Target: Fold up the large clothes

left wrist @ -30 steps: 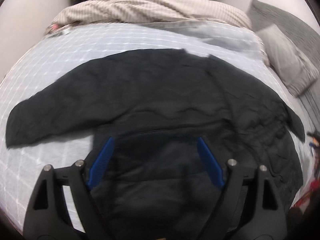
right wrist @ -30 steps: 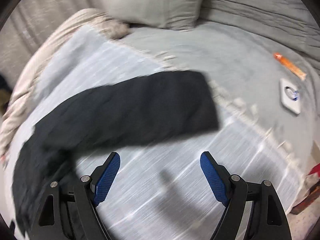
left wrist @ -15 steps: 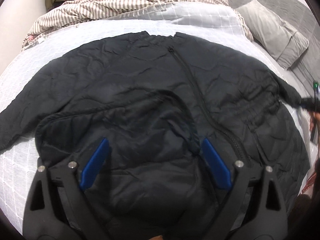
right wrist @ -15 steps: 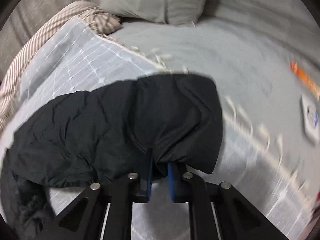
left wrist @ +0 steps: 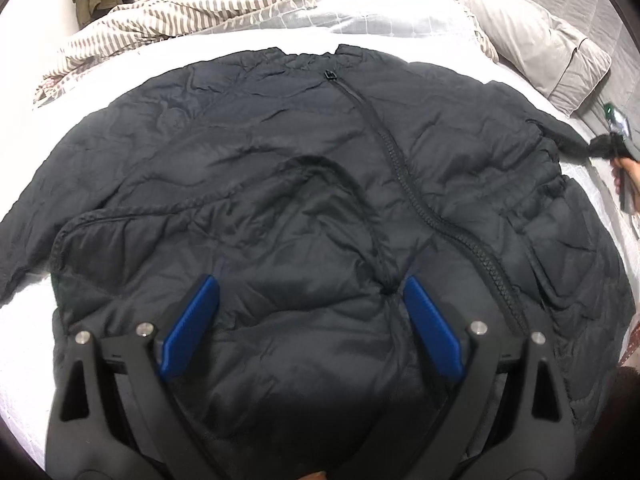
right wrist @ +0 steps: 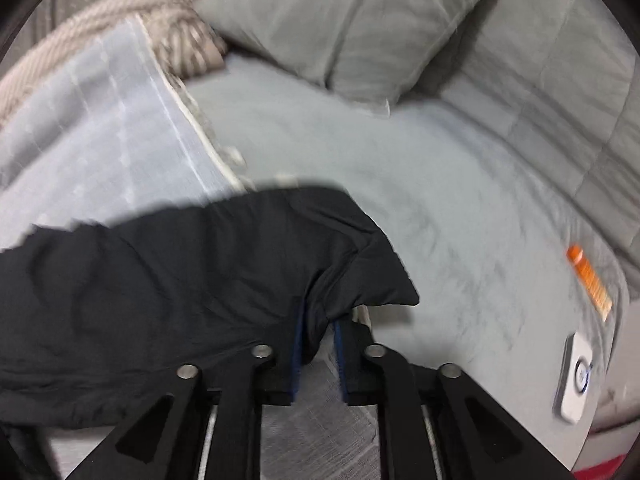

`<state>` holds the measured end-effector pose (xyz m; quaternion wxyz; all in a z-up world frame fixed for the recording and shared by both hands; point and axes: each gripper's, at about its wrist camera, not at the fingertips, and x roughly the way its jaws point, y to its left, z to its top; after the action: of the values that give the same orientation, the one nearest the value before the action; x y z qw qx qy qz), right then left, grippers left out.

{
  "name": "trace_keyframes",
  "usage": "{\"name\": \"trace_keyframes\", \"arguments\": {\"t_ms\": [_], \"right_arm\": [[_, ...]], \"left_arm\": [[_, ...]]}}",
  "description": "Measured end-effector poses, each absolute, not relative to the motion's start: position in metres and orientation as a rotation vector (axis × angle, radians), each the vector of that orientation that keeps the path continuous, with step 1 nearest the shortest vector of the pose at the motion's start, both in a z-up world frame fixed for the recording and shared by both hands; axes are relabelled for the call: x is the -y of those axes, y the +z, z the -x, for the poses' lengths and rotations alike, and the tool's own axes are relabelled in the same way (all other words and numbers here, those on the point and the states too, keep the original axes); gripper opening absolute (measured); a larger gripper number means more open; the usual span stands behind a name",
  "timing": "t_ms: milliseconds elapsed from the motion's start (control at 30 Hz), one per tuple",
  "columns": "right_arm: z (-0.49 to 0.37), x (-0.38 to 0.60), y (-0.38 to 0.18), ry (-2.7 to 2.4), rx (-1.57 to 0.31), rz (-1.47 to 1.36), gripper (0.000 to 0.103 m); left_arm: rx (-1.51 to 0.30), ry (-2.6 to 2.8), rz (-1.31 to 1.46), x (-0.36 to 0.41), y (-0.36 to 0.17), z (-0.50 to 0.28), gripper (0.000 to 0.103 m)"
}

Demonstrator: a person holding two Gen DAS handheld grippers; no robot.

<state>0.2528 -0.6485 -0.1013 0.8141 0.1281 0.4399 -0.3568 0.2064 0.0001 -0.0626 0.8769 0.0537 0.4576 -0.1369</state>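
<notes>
Left wrist view: black jacket lies spread flat across the middle of the bed, zipper running diagonally from the collar toward the bed's near edge. Hood folded onto the chest. Left gripper hovers over the hood, jaws wide apart, blue pads clear of the fabric, nothing held. Far right, the sleeve end is pulled taut into the right gripper, with a hand behind it. Striped blanket bunched along the bed's far edge, grey pillow at the far right corner.

Right wrist view: right gripper is clamped on the cuff of the jacket sleeve, jaws nearly closed; they have just eased open slightly, fabric between the pads. Sleeve stretches left over the pale throw. Grey pillow at the head end. Orange tube and white remote sit near the bed's right edge, well apart from the sleeve. Image is motion-blurred.
</notes>
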Motion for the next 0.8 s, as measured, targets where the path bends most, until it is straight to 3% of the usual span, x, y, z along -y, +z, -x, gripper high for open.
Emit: {"name": "trace_keyframes", "arguments": {"t_ms": [33,100,167,467,800], "right_arm": [[-0.25,0.648,-0.105,-0.779,-0.936,-0.288,0.029],[-0.241,0.639,-0.104,-0.823,-0.915,-0.276,0.065],[-0.236,0.628,-0.097,-0.818,-0.889,-0.242,0.073],[-0.232,0.539,-0.037,-0.512,-0.764,-0.346,0.075],[-0.26,0.351,-0.053,0.078,-0.967,-0.395,0.075]], "left_arm": [[-0.953,-0.286,-0.109,-0.002,-0.06,-0.205,0.094],[-0.936,-0.282,-0.106,-0.008,-0.051,-0.202,0.094],[-0.92,-0.27,-0.103,-0.018,-0.042,-0.201,0.094],[-0.906,-0.263,0.064,-0.045,-0.026,-0.211,0.094],[-0.883,-0.176,0.093,-0.085,-0.021,-0.227,0.094]]}}
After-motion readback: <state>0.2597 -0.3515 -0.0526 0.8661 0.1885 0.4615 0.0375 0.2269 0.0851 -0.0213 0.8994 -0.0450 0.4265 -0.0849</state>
